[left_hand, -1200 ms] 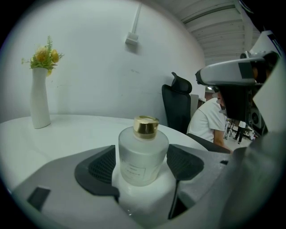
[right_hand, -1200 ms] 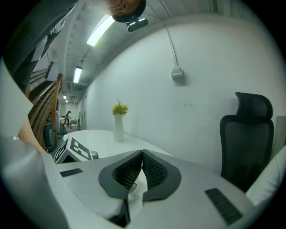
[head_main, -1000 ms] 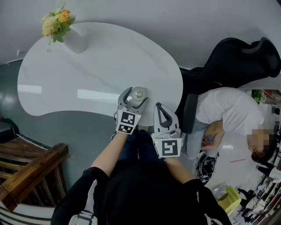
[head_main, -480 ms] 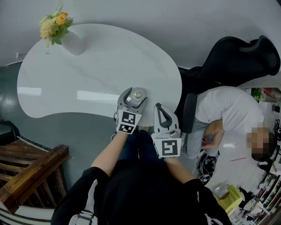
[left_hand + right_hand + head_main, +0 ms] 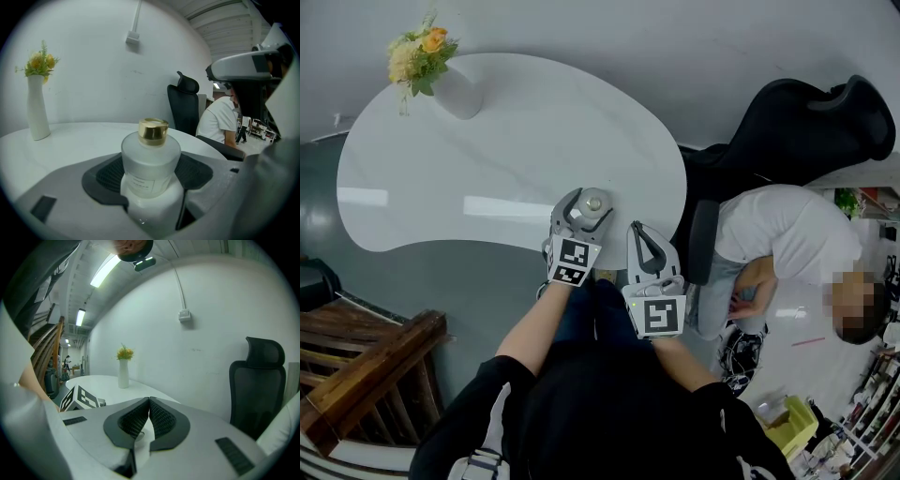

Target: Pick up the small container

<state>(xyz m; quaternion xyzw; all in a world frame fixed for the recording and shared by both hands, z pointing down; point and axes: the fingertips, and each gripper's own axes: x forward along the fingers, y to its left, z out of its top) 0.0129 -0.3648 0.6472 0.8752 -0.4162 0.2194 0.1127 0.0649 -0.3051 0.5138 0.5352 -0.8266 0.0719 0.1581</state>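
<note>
The left gripper (image 5: 591, 204) had its jaws closed on the small frosted-glass container with a gold cap (image 5: 151, 161), pads against both sides, so the grasp appeared made. The container stood upright at the near edge of the white oval table (image 5: 487, 141) and was apparently not yet raised; only the lift was left to do. The right gripper (image 5: 637, 230) hung just to the right, jaws together and empty.

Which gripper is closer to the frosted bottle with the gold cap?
Left. The left gripper holds the bottle between its jaws; the right gripper sits just right of it, shut and empty.
</note>
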